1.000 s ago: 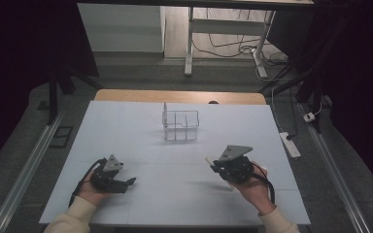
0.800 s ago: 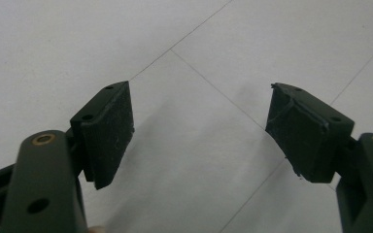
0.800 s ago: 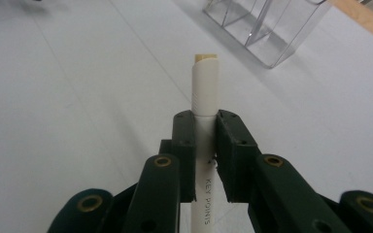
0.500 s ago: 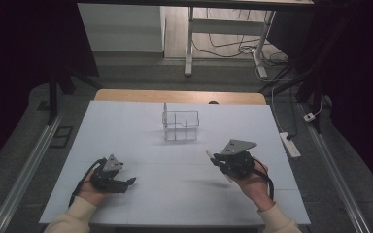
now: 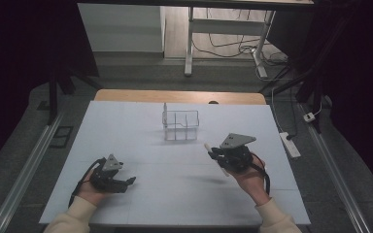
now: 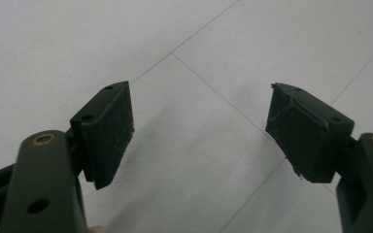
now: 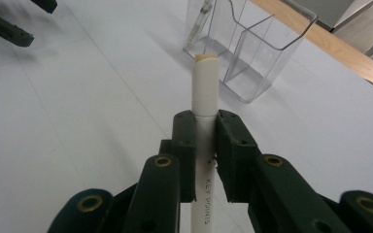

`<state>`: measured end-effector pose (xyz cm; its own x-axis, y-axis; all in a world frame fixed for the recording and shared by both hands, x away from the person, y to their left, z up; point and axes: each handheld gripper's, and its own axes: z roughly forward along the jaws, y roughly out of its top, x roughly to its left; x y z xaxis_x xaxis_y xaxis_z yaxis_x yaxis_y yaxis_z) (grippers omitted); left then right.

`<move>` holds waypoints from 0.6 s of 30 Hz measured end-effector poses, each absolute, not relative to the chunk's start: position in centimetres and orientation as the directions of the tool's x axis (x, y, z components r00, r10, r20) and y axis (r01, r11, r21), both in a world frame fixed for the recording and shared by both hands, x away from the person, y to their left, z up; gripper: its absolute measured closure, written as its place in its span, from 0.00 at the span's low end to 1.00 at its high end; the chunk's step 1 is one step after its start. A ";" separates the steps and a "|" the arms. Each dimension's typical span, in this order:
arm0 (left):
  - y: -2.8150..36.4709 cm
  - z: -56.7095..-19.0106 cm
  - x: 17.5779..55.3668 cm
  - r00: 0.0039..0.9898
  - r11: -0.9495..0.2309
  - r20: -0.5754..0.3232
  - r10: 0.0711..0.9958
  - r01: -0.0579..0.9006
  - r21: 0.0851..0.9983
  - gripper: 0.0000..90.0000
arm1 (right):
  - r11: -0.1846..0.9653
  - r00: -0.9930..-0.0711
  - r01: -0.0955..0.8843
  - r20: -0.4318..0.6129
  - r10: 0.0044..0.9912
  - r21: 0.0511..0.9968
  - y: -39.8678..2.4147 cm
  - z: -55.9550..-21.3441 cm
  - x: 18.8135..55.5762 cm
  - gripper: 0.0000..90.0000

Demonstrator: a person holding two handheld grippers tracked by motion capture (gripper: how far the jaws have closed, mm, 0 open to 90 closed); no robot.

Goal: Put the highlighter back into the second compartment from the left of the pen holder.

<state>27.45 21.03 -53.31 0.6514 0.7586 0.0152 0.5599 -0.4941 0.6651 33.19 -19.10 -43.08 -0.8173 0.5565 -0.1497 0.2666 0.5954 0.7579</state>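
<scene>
My right gripper (image 5: 215,156) (image 7: 205,132) is shut on a white pen (image 7: 205,87) (image 5: 208,147), held a little above the table with its cream tip pointing toward a clear plastic organizer (image 5: 180,125) (image 7: 252,43). The organizer stands upright at the table's middle back, divided into compartments. A thin clear pen (image 5: 164,114) (image 7: 201,19) stands in its left compartment. My left gripper (image 5: 128,182) (image 6: 199,131) rests low on the white tabletop at the front left, open, with nothing between its pads (image 6: 109,131).
The white table cover (image 5: 126,136) has a wooden edge (image 5: 179,96) along its back. A white power strip (image 5: 290,144) lies on the floor past the right edge. Metal rails run along both sides of the table.
My right gripper, with the pen in it, has shifted slightly toward the organizer. The left gripper has stayed where it was.
</scene>
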 end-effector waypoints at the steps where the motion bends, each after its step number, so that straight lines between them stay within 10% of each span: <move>1: 21.0 -53.3 27.4 0.651 -0.494 0.015 0.759 0.560 0.665 0.28 | 0.593 -0.818 0.265 -0.148 0.555 0.760 -19.1 -43.0 33.3 0.86; 18: 21.1 -53.3 27.5 0.651 -0.490 0.012 0.759 0.559 0.669 0.28 | 0.541 -0.823 0.229 -0.136 0.552 0.809 -16.6 -41.7 35.2 0.86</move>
<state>27.49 21.10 -53.28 0.6507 0.7593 0.0116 0.5594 -0.4896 0.6688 35.24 -16.63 -41.68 -0.8226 0.5520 -0.1364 0.2288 0.5409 0.8093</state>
